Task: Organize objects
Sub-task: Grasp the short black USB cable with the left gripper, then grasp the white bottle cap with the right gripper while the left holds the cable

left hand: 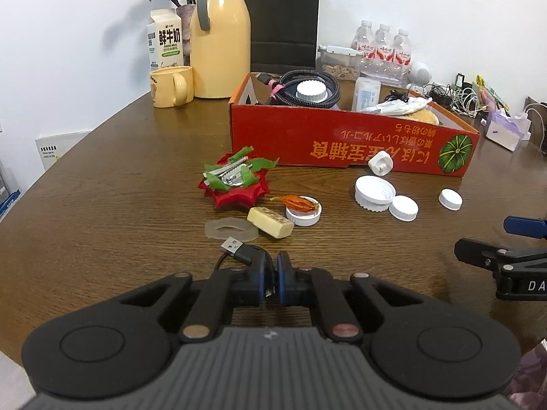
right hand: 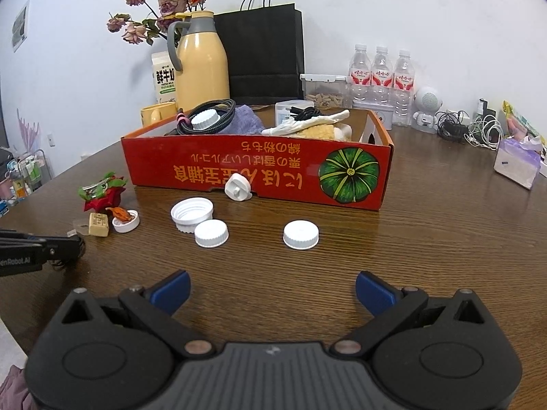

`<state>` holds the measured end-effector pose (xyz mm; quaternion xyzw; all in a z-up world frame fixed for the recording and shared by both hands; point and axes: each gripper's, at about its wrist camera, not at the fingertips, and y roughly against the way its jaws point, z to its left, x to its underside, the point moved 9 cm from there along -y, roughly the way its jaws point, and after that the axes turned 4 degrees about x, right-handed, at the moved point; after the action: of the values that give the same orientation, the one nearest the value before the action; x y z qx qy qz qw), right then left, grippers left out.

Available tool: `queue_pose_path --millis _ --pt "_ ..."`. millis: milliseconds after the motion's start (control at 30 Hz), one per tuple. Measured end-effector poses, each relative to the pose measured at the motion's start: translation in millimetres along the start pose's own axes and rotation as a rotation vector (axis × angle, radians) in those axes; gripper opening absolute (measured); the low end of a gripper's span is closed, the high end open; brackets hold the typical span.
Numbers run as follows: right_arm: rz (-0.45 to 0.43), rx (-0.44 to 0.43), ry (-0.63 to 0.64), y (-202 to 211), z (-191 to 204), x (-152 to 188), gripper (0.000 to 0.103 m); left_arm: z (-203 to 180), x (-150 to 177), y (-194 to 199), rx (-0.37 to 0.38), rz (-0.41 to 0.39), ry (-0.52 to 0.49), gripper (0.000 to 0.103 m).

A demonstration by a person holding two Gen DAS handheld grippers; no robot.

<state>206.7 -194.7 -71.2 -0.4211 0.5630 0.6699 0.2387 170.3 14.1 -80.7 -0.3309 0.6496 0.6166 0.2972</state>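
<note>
Low wrist views, both facing box [left hand: 348, 147] (close)

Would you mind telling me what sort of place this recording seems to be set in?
Most likely a lived-in home or small office room. A brown wooden table stands against a white wall, holding a yellow thermos jug, a milk carton, dried roses and tangled charger cables.

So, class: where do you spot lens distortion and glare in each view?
Left wrist view: the table edge bows, corners go dark, and glare streaks the red box. Right wrist view: the same bowing, with soft sheen on the tabletop.
</note>
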Motion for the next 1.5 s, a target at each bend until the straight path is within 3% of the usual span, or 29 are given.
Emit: queue_pose_path --millis 533,700,833,1000,1267,1500 --pt "-0.028 0.039 0.005 -11.1 -14.2 -16.6 0.102 -2.9 -19.6 17.3 0.011 -0.082 -0.028 0.008" --pt "-0.007 0.037 0.004 -35.1 -22.7 -31.8 0.076 -4.0 -23.0 16.3 0.012 -0.088 -0.027 0.008" --pt "0.018 0.030 0.025 -50.8 -15.8 -38.3 0.064 -3.3 -25.6 16.9 0.009 -0.095 -0.027 0.008" --pt "0.054 0.021 0.036 -58.1 -9.7 -36.0 0.028 -3.6 -29.5 17.2 0.012 -0.102 -0.029 0.008" --pt "0.007 0.002 0.025 -48.1 -8.8 -41.2 0.027 -8.2 -41.7 18.8 0.026 -0.130 -0.031 0.008" --pt "-0.081 -0.017 0.033 -29.5 -4.1 -68.1 0.027 -22.7 -75.2 26.0 0.051 -0.211 -0.049 0.008"
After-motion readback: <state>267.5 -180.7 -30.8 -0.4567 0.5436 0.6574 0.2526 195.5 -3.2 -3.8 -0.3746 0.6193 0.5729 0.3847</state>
